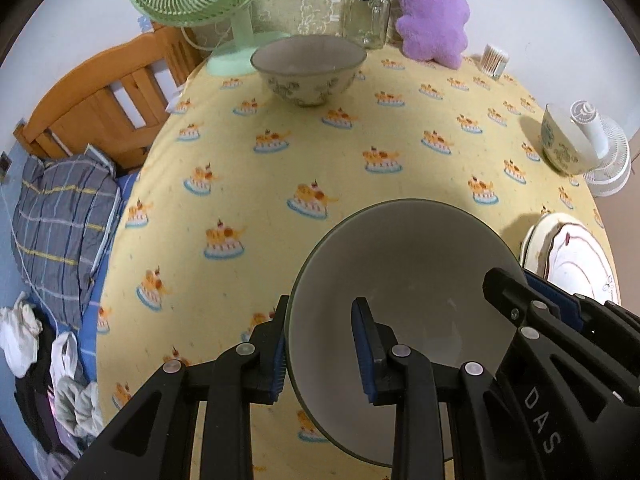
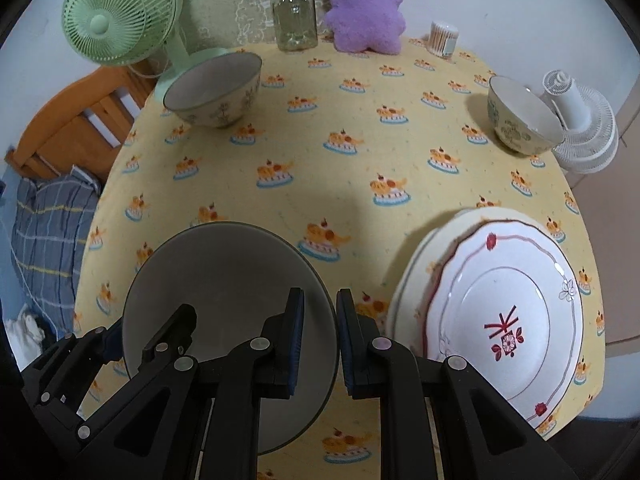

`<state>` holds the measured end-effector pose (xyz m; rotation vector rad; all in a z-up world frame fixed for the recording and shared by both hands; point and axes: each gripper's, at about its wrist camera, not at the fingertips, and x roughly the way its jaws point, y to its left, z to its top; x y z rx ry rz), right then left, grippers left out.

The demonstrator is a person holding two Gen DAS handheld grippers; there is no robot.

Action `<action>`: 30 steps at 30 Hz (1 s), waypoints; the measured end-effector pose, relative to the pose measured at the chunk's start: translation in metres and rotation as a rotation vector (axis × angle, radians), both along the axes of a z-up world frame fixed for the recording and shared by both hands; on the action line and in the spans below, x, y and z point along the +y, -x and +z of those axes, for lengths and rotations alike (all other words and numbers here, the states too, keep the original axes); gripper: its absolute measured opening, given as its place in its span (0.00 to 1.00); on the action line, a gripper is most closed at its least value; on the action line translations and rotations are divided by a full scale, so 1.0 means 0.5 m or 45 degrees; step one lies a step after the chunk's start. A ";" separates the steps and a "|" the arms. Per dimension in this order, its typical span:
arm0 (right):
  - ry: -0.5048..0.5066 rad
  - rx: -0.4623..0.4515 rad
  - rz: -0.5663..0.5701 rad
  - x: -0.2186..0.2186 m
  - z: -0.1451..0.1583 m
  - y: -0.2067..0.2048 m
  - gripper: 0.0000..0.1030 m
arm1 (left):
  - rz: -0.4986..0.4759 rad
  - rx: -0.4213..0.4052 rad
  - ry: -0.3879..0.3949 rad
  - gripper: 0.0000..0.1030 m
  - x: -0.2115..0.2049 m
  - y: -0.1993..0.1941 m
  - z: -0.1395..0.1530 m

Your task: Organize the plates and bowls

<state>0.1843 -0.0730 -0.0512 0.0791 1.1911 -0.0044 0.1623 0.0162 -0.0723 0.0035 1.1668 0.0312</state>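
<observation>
Presently: both grippers held one grey bowl (image 1: 400, 280) between them, on opposite rims, above the table.
Left gripper: left gripper (image 1: 324, 344) clamped on the bowl's rim at its 9 o'clock, one pad outside, one inside the wall.
Right gripper: right gripper (image 2: 320, 340) clamped on the rim at the bowl's 3 o'clock, jaws drawn nearly together over the thin wall.
Bowl position: near edge of the table, at 6 o'clock in both wrist views, tilted slightly; whether its base touched the cloth could not be told.
Handling, judged: glazed ceramic, stiff, fairly heavy for a rim pinch, slippery, would chip or break if dropped. Rim was the only good hold; two opposite grips looked right to stop it swinging.
Other bowls: a large patterned bowl (image 2: 214, 92) at 11 o'clock by the green fan (image 2: 116, 12); a small patterned bowl (image 2: 524, 114) at 2 o'clock by the white fan (image 2: 584, 132).
Plates: a white plate with red trim (image 2: 508, 308) sat on a cream plate (image 2: 424, 256) at 4 o'clock, just beside the held bowl.
Surface: yellow cloth (image 2: 340, 184) with cake print, soft, likely to grip a base and muffle set-down.
Room: glass jar (image 2: 294, 16), purple plush toy (image 2: 362, 12) and cotton swab tub (image 2: 443, 38) along 12 o'clock; wooden bed frame (image 1: 104, 96) and striped bedding (image 1: 60, 216) at 9 o'clock.
</observation>
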 end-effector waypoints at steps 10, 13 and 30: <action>-0.015 0.036 0.103 -0.026 -0.027 0.013 0.19 | 0.071 0.006 -0.027 0.26 -0.030 0.031 -0.016; -0.024 0.034 0.132 -0.029 -0.026 0.015 0.19 | 0.107 0.016 -0.012 0.27 -0.028 0.037 -0.015; -0.020 -0.049 0.127 -0.024 0.018 0.037 0.68 | 0.137 -0.054 -0.011 0.87 -0.006 0.057 0.018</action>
